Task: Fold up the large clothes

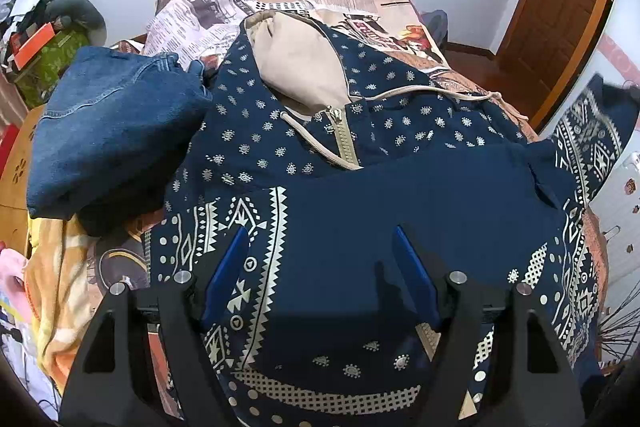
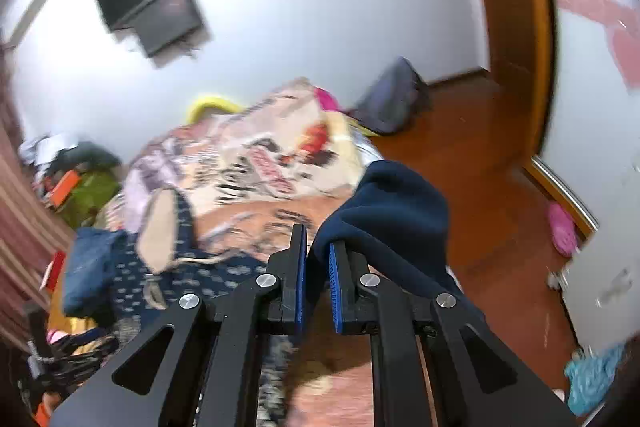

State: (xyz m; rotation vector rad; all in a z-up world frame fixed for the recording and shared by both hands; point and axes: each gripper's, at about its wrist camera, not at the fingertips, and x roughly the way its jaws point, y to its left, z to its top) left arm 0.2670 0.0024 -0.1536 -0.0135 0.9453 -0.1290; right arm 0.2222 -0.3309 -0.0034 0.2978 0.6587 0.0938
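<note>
Item: hooded jacket (image 1: 360, 155), navy with cream geometric print, beige hood lining, zip front. It lay face up across the bed (image 1: 360, 7), hood toward twelve o'clock in the left wrist view, hem toward six. A plain navy panel covered its lower middle. One navy part of it, probably a sleeve (image 2: 384, 203), was lifted off the bed at the jacket's three o'clock side.

Right gripper (image 2: 318, 251): jaws drawn together on the lifted sleeve, with cloth bunched over the right-hand finger and only a thin fold seen between the blue pads (image 2: 334, 283). The view was blurred, so the depth of the bite could not be told.

Left gripper (image 1: 320, 243): jaws apart, held over the plain panel near six o'clock, nothing between them. Whether the tips touched the cloth could not be told.

Adjacent: folded jeans (image 1: 112, 131) at nine o'clock of the jacket, touching its shoulder. Wooden floor (image 2: 480, 187) beyond the bed edge at three o'clock.

Risks, as judged:
- Shallow pinch; the sleeve's weight could pull the fold out during the carry.
- With the left jaws clamping nothing, a strong pull could drag the whole body sideways and spoil the lay.
- The sleeve could land twisted or bunched instead of flat.
- A wide swing toward nine o'clock could knock the jeans.
- Dropped cloth at the three o'clock edge could slide to the floor.
</note>
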